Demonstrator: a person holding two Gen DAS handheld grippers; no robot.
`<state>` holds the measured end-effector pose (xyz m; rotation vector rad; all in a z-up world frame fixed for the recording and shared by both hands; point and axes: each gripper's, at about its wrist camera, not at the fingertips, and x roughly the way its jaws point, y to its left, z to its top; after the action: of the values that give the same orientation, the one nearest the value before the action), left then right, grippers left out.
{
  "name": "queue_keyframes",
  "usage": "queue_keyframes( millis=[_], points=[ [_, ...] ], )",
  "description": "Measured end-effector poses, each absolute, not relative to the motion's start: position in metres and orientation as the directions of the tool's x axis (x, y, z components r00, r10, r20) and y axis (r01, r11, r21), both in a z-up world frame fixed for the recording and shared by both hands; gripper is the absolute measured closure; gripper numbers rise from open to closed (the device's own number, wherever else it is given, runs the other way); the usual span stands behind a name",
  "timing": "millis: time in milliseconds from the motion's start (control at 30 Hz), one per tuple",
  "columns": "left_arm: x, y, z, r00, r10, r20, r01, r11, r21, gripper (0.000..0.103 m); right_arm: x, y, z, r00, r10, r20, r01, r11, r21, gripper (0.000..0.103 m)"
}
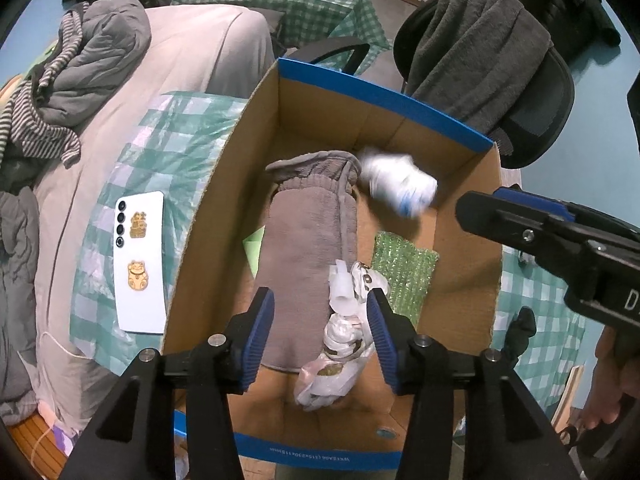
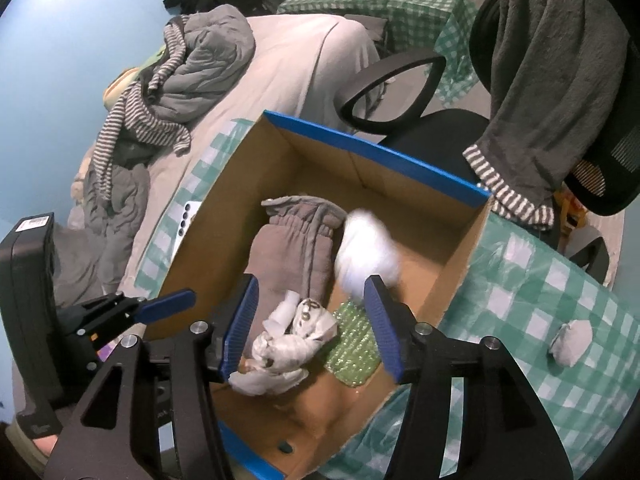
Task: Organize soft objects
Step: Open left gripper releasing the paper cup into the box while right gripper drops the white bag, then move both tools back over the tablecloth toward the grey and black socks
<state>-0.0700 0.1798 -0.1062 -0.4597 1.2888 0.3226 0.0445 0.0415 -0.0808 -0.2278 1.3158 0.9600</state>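
Note:
An open cardboard box [image 1: 456, 304] with blue rims sits on a green checked cloth. Inside lie folded grey pants [image 1: 312, 232], a crumpled white patterned cloth [image 1: 340, 352], a green sparkly pad [image 1: 404, 268] and a blurred white soft item [image 1: 400, 184] in mid-air over the far corner. My left gripper [image 1: 320, 312] is open and empty above the box's near end. My right gripper [image 2: 310, 304] is open and empty over the box [image 2: 452, 272]; the white item [image 2: 366, 256] blurs just beyond its fingers. A small white pouch [image 2: 570, 342] lies on the cloth to the right.
A white phone [image 1: 140, 264] lies on the cloth left of the box. A bed with grey and striped clothes [image 1: 80, 80] is to the left. An office chair [image 2: 560, 92] draped with a dark grey towel stands behind the box. The right gripper shows in the left wrist view [image 1: 480, 204].

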Motion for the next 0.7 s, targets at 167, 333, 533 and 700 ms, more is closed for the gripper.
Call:
queue_keyframes(
  millis=[167,333,533,700],
  points=[
    [-0.070,0.176,-0.098,0.265,-0.022,-0.964,-0.472,0.869,-0.149,0.053,0.048,0.032,-0.078,-0.039,0.457,-0.889,-0.705,0.618,0.349,0.046],
    [-0.068,0.169,-0.088,0.282,-0.015,-0.959,-0.459,0.876,-0.148,0.050,0.051,0.023,-0.074,-0.021,0.442,-0.897,-0.712,0.623,0.324,0.046],
    [-0.063,0.158,-0.083,0.288,-0.018,-0.958,-0.436,0.888,-0.148,0.050,0.055,0.005,-0.069,0.003,0.434,-0.901,-0.709,0.637,0.304,0.046],
    [-0.056,0.142,-0.081,0.285,-0.027,-0.958,-0.407,0.901,-0.147,0.050,0.063,-0.009,-0.066,0.029,0.424,-0.905,-0.696,0.659,0.286,0.046]
  ],
)
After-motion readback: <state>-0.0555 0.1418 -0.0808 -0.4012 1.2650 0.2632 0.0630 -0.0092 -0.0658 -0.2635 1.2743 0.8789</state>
